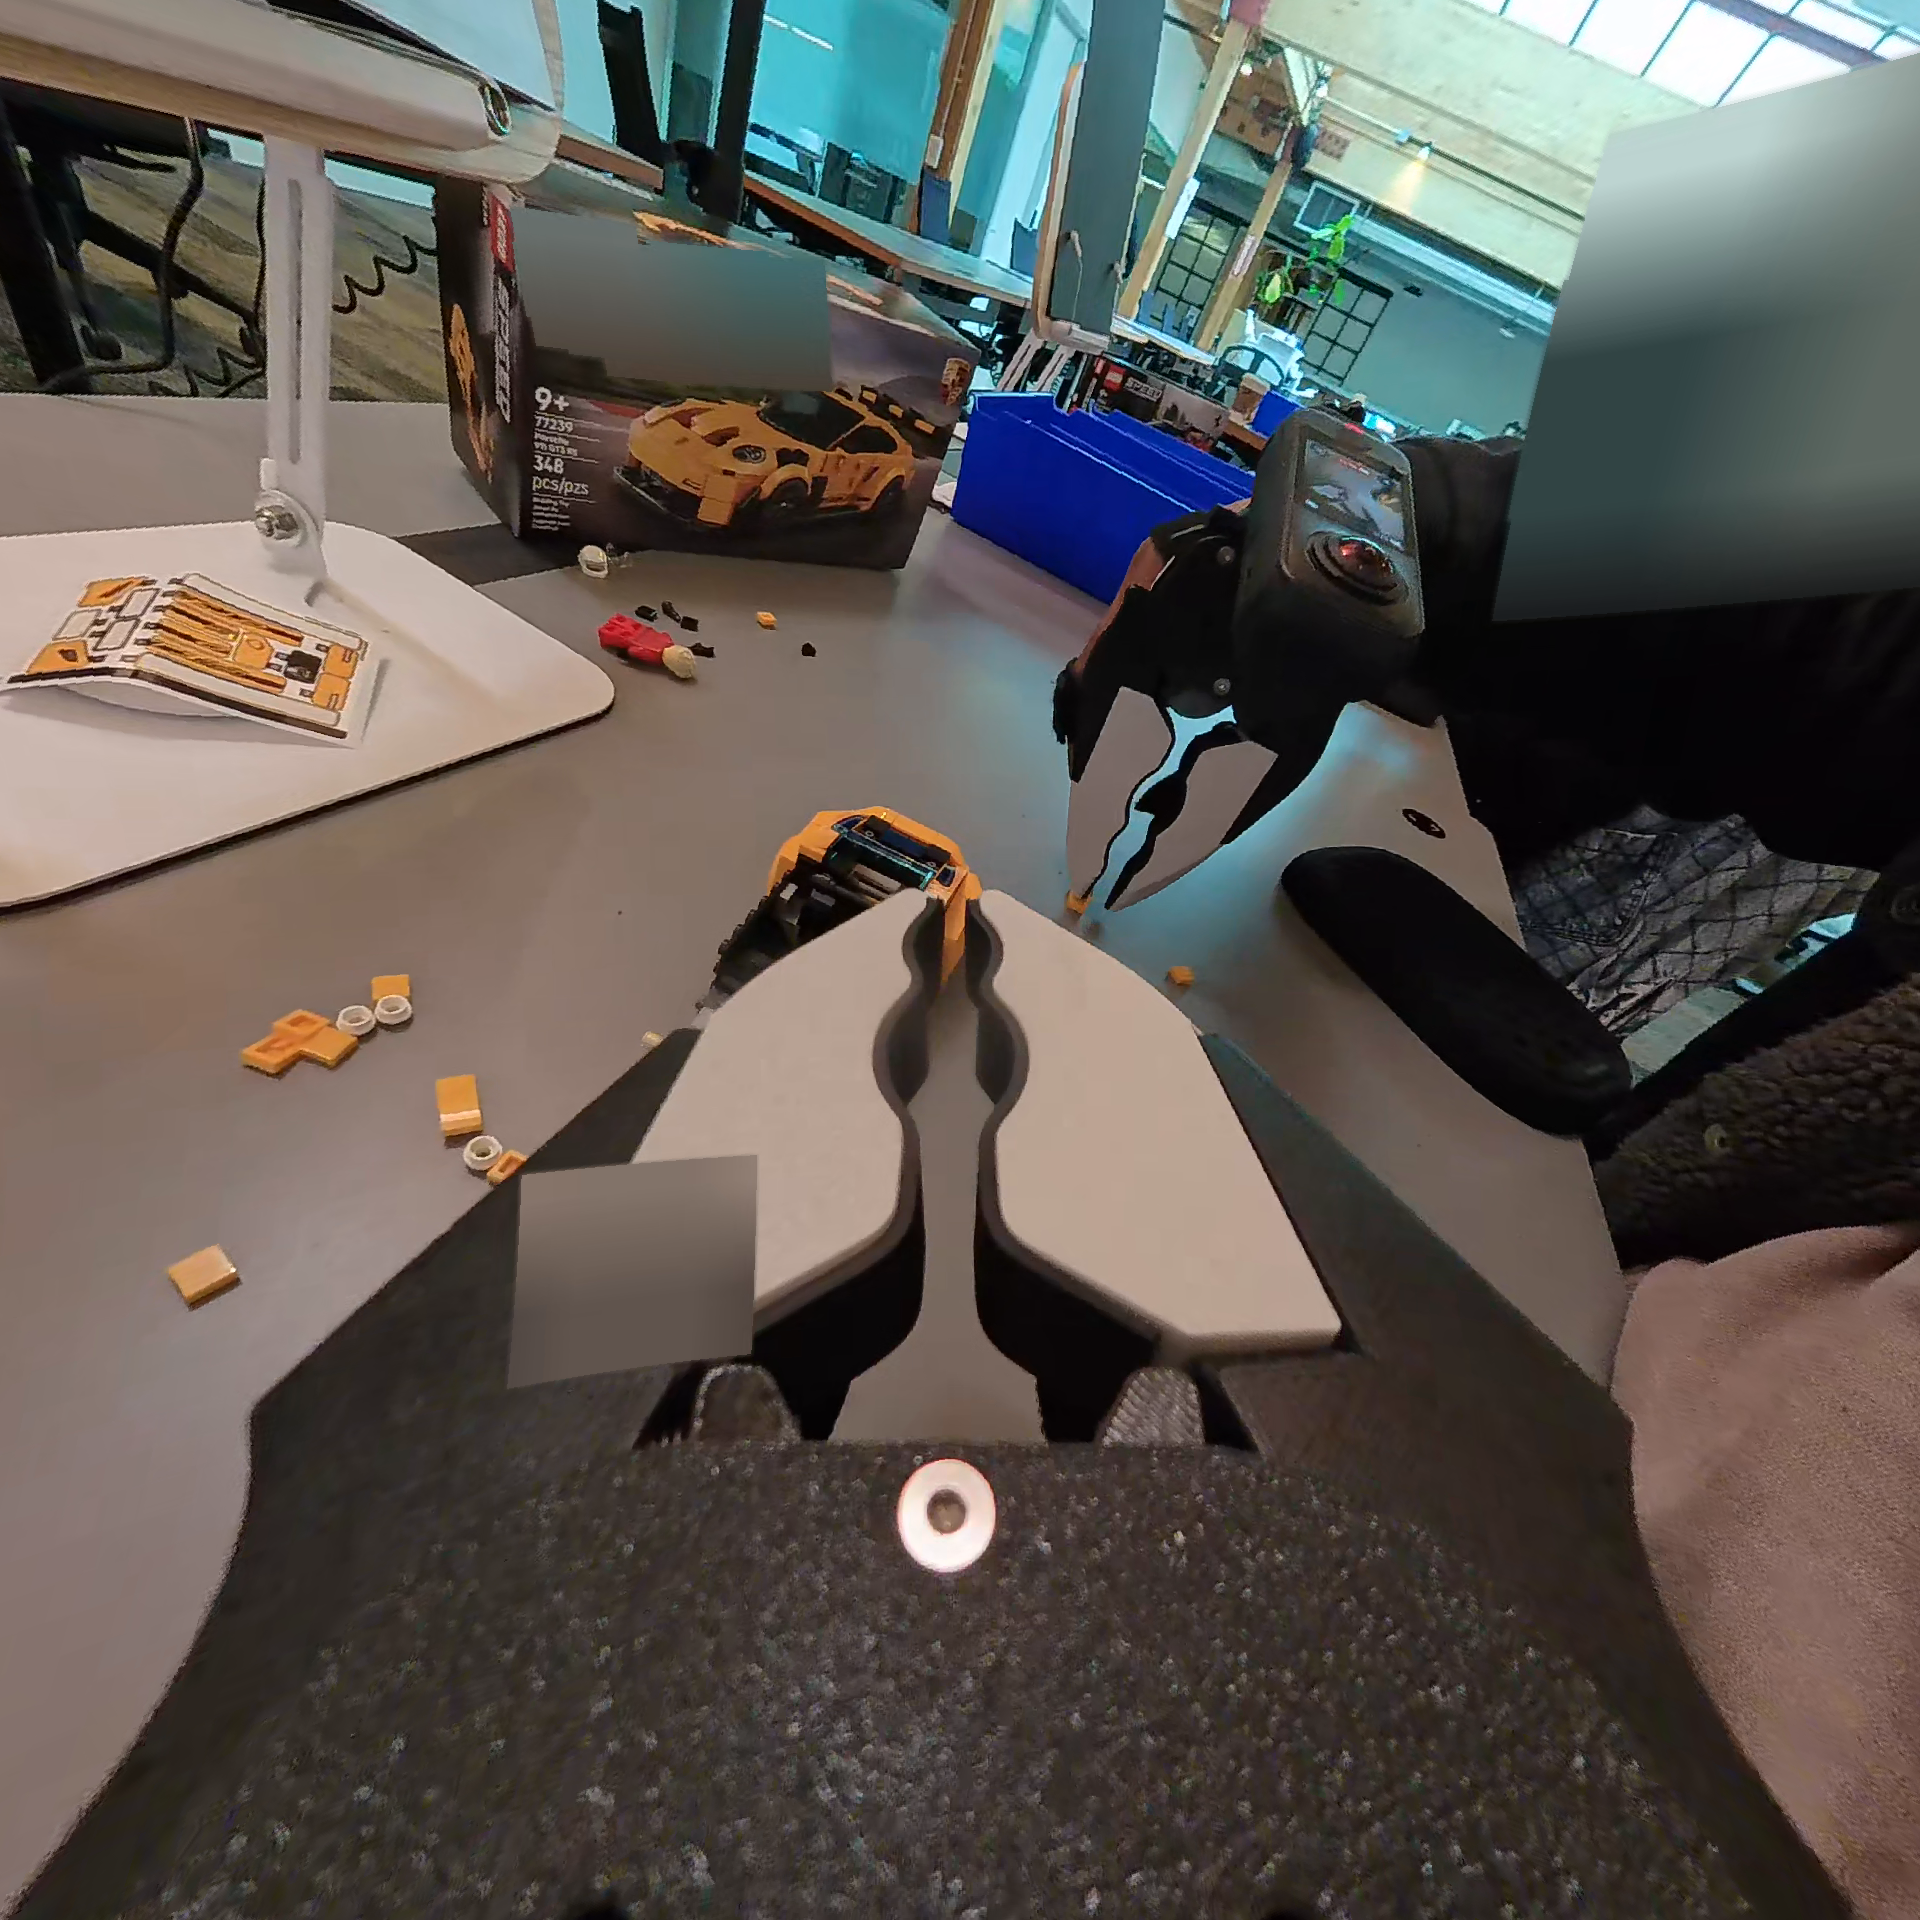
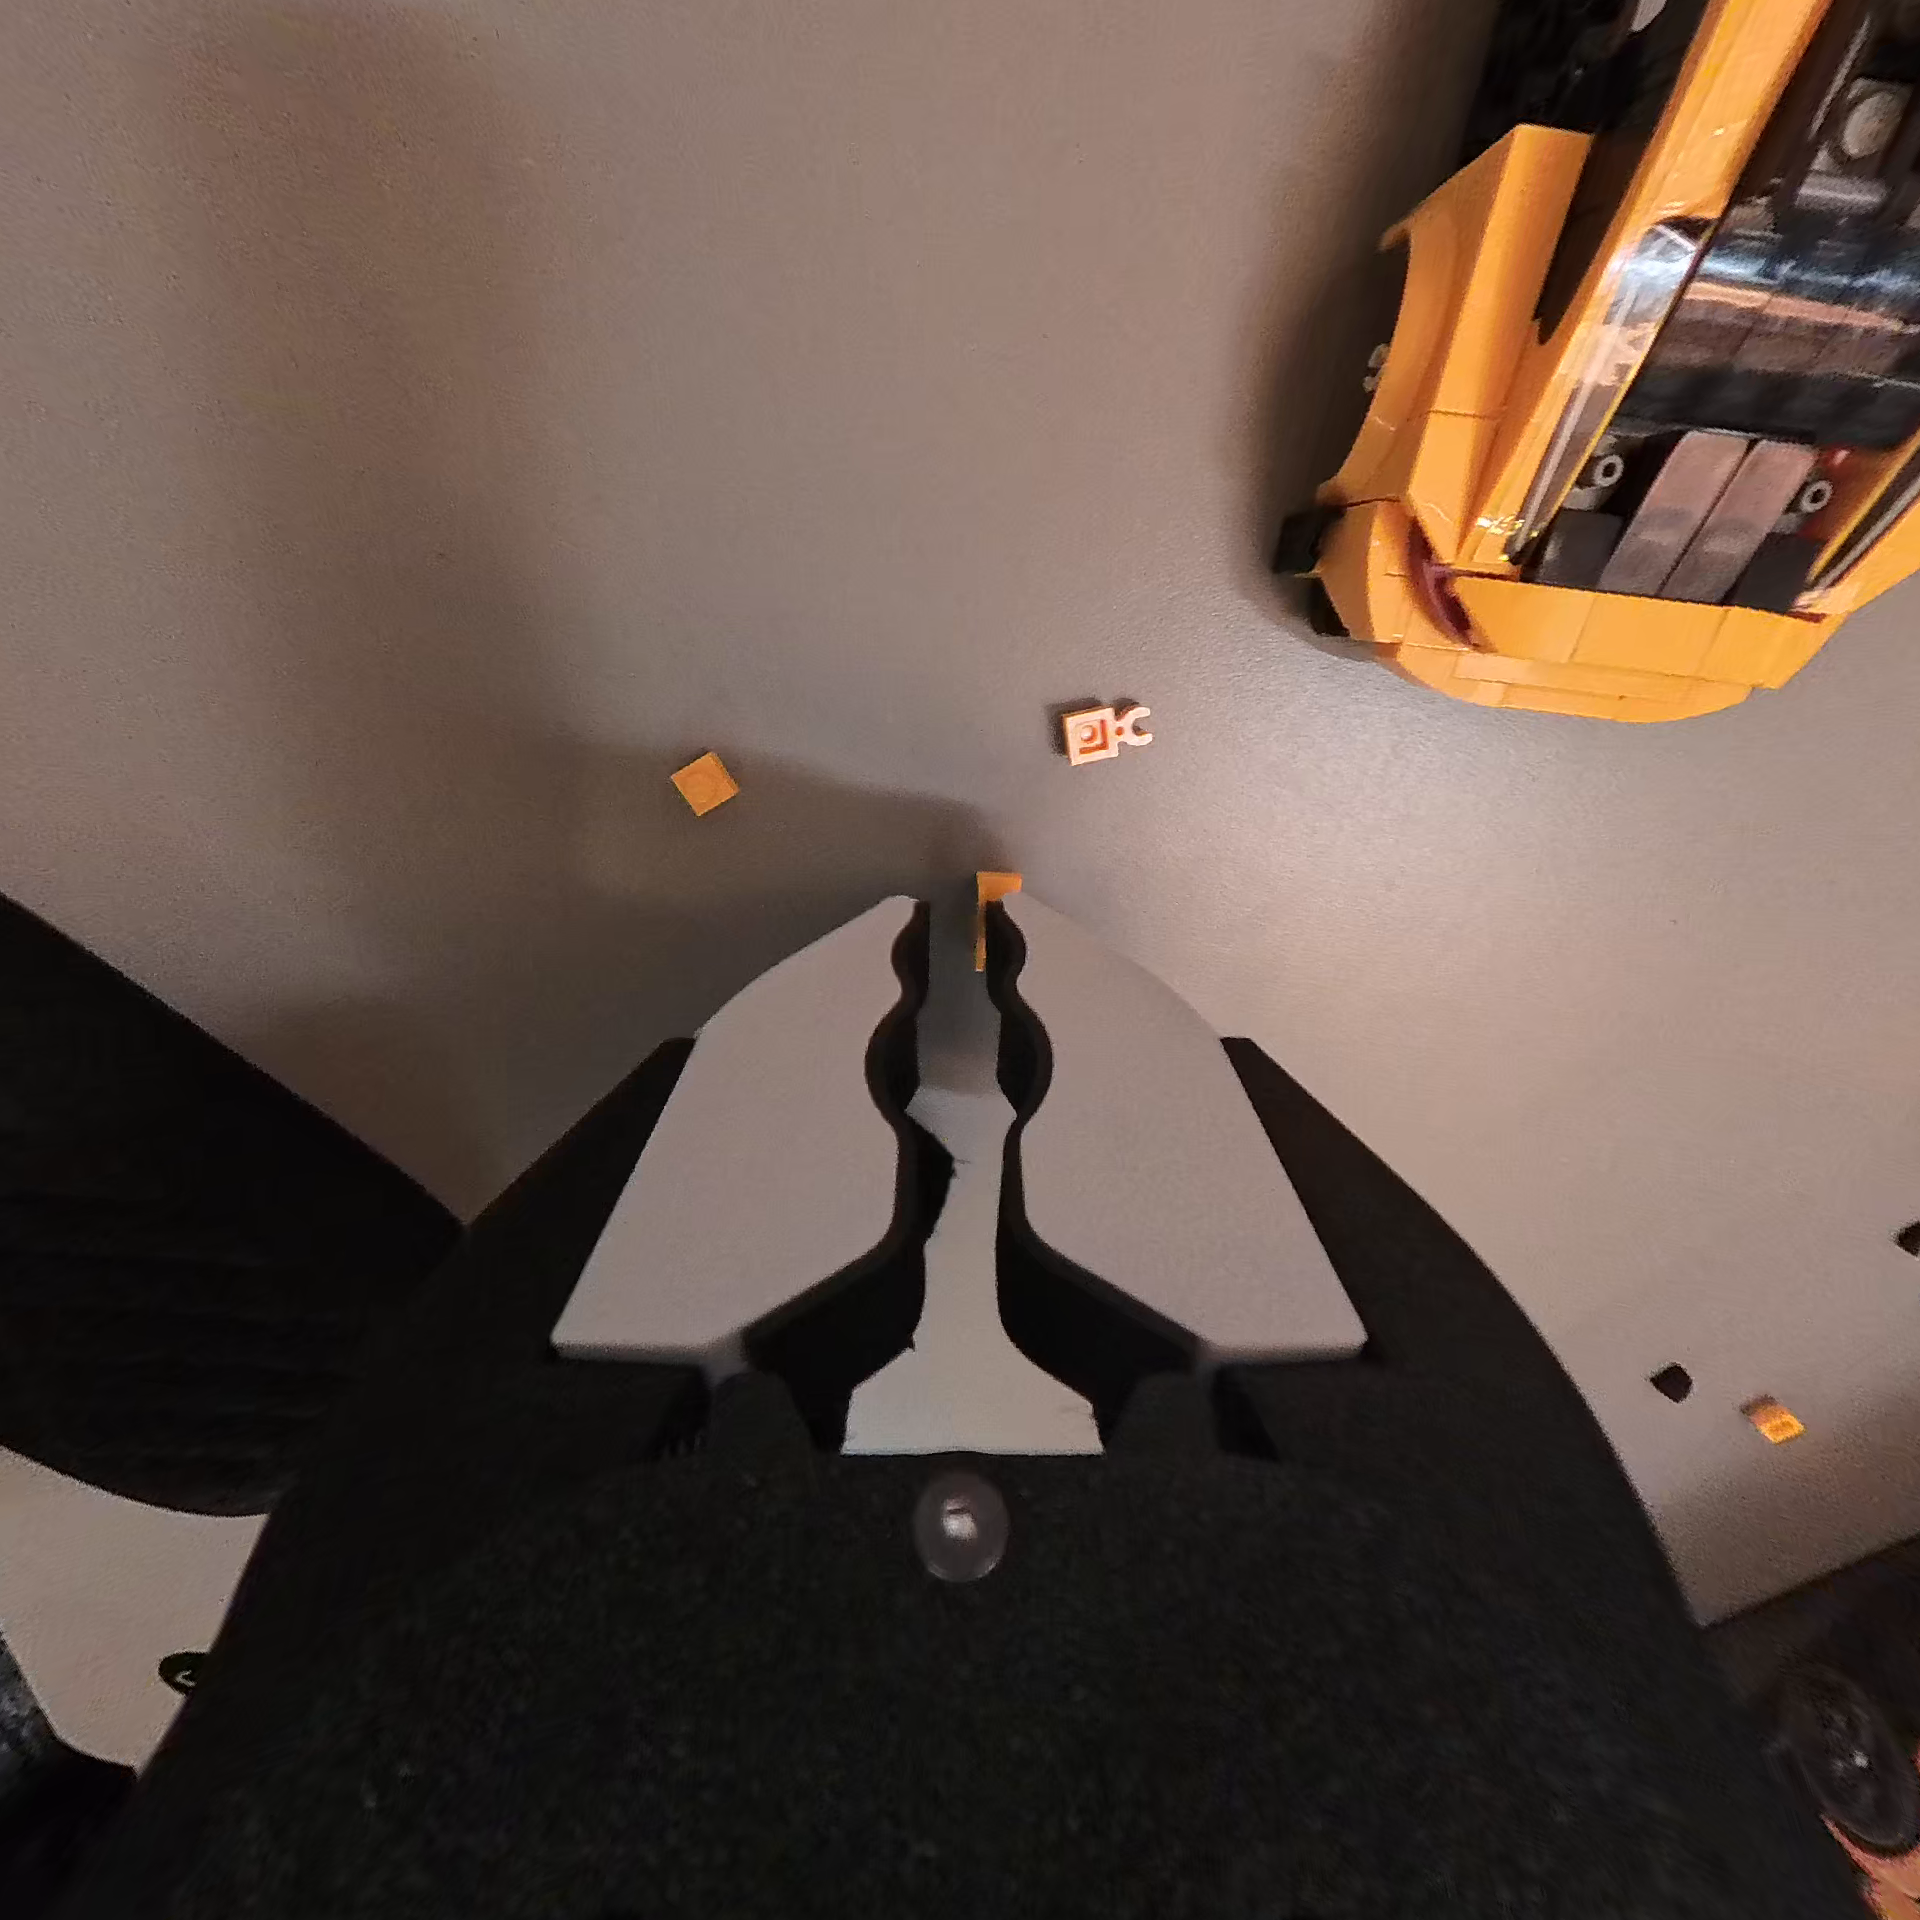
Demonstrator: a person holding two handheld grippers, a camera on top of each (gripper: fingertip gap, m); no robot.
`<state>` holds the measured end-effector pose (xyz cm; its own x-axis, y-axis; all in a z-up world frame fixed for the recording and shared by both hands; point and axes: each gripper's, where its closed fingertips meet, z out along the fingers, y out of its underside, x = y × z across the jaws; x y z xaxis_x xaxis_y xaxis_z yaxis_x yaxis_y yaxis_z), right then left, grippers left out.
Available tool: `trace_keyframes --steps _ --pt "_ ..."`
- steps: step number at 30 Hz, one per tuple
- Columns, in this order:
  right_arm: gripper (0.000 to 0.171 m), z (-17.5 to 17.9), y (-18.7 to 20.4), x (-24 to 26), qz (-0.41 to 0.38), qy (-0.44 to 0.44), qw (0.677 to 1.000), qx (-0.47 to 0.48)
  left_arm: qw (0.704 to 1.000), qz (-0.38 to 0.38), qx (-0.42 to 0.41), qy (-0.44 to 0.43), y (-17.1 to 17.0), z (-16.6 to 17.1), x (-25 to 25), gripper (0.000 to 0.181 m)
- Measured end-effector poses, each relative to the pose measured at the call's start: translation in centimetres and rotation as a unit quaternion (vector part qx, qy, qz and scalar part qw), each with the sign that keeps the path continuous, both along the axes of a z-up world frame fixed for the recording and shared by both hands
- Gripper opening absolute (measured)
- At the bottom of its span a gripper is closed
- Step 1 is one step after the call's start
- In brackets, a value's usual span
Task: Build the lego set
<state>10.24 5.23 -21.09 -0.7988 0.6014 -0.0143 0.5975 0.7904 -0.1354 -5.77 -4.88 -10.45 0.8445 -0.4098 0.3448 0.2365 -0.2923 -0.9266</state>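
A part-built orange and black lego car [image 1: 868, 852] lies on the grey table [image 1: 727, 790]. My left gripper [image 1: 953, 909] is shut on the car's near orange end. The car also shows in the right wrist view [image 2: 1558, 436], at the upper right. My right gripper [image 2: 961, 904] points down at the table right of the car, its jaws narrowly apart. A small orange piece [image 2: 995, 896] stands on edge against its right fingertip, with a gap to the other finger. From the left wrist view, the right gripper [image 1: 1099, 900] has this piece [image 1: 1077, 902] at its tip.
An orange square plate [image 2: 704, 781] and an orange clip plate [image 2: 1103, 734] lie just ahead of my right gripper. Loose orange and white pieces [image 1: 312, 1034] lie left of the car. The set's box [image 1: 707, 447], a sticker sheet [image 1: 197, 655], blue bins [image 1: 1081, 488] and a black armrest [image 1: 1455, 977] surround it.
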Motion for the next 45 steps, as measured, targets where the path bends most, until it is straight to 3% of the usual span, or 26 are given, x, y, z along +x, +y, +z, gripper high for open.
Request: trace_keyframes --steps 1,6,10,13,15,18,23,29,34,41,45 --pt "0.011 0.1 -0.1 0.0 -0.002 0.001 1.000 -0.003 1.000 -0.001 -0.001 0.000 0.0 -0.1 0.0 0.003" --pt "0.018 1.6 -0.3 -0.8 -0.030 0.047 0.998 -0.033 1.000 0.003 -0.001 0.008 0.0 -0.1 -0.1 0.003" --pt "0.020 5.6 -1.1 -3.7 -0.092 0.198 0.970 -0.103 0.999 0.030 -0.001 0.034 -0.2 0.1 -1.2 0.000" --pt "0.028 9.6 0.4 -6.7 -0.204 0.371 0.896 -0.132 0.996 0.066 0.008 0.052 -0.6 0.8 -2.8 0.000" --pt "0.029 12.6 2.3 -7.4 -0.296 0.479 0.812 -0.155 0.994 0.095 0.013 0.059 -0.9 1.3 -4.2 0.000" --pt "0.019 14.6 5.2 -6.3 -0.408 0.564 0.699 -0.164 0.987 0.146 0.019 0.069 -1.6 2.1 -6.5 0.000" --pt "0.005 14.2 6.8 -4.1 -0.471 0.607 0.620 -0.158 0.967 0.233 0.021 0.097 -3.7 3.5 -11.1 0.000" --pt "0.000 13.7 7.8 -3.4 -0.473 0.618 0.608 -0.157 0.929 0.339 -0.007 0.150 -8.0 5.3 -18.3 0.000" --pt "0.000 12.9 7.8 -3.3 -0.470 0.614 0.613 -0.162 0.905 0.378 -0.058 0.185 -11.1 6.5 -23.0 0.000" --pt "0.000 12.7 7.7 -3.3 -0.465 0.617 0.615 -0.156 0.882 0.367 -0.153 0.254 -12.8 7.2 -27.4 0.000" --pt "0.000 12.7 7.9 -3.2 -0.468 0.619 0.612 -0.151 0.870 0.340 -0.213 0.288 -13.1 5.9 -29.3 0.000"
